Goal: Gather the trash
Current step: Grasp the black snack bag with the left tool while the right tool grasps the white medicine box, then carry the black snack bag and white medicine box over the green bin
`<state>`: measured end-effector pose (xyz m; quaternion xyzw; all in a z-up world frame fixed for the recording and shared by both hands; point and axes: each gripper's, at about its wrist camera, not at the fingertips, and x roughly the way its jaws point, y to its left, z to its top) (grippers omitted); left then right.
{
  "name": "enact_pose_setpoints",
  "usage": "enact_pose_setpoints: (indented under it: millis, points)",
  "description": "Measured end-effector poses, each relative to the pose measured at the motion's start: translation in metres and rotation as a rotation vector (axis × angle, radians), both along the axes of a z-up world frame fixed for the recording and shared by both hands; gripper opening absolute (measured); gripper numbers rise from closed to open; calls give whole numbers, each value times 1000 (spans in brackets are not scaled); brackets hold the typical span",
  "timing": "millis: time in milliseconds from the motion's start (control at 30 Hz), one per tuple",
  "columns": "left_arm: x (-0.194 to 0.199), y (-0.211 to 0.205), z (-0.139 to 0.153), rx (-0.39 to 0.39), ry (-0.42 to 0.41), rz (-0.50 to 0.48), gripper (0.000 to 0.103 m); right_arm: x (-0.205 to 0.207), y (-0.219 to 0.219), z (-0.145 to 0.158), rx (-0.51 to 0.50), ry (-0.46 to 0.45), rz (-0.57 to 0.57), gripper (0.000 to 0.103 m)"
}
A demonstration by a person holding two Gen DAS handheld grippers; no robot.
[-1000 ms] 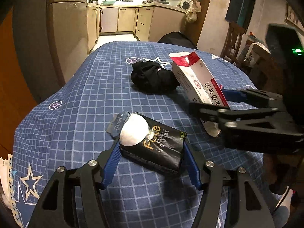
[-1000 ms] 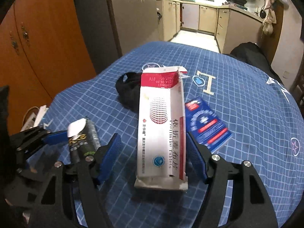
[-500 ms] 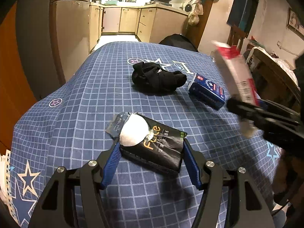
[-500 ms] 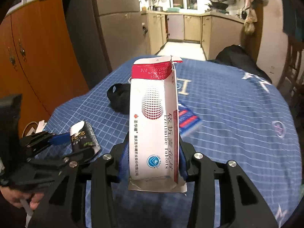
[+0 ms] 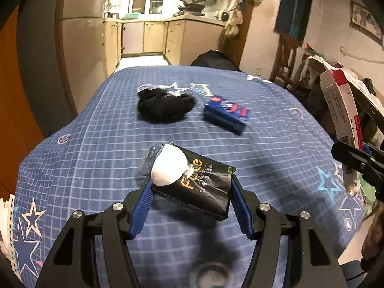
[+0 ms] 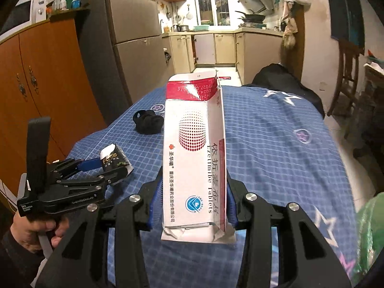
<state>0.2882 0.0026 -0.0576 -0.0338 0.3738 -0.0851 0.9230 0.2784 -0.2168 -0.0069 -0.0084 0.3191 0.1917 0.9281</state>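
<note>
— What's the room like?
— A kitchen with tan cabinets [image 5: 153, 36] at twelve o'clock; nearer, a bench under a blue checked cloth [image 5: 100, 148]. On it, a black rag [image 5: 165, 106] and a blue box [image 5: 226, 114] at one o'clock.
— And the trash?
— The left gripper [image 5: 190, 196] pinches a black tissue pack [image 5: 199, 182]. The right gripper [image 6: 193, 210] pinches a white-and-red carton [image 6: 194, 153].
— Changed?
— The carton lay on the cloth a second ago; the jaws closed on it, and it's now lifted off.
</note>
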Motion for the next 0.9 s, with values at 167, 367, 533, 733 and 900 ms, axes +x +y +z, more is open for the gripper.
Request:
enact_pose_setpoints:
  millis: [167,367,533,733,900]
  points:
    - [-17,-32,19,36,-61,-29,63,-22,-28,7,-3,-21,-50,41]
    - [-32,-74,41,49,-117,-72,63,-32,-68,11,-10,-39,-113,41]
    - [-41,-111,53,53,-144,-123,63,-45,-103,14,-15,-53,-178,42]
    - [-46,-152,61,56,-160,-181,63,-56,-135,16,-20,-62,-242,42]
    - [-49,-187,70,53,-178,-231,63,-66,-168,19,-25,-75,-306,42]
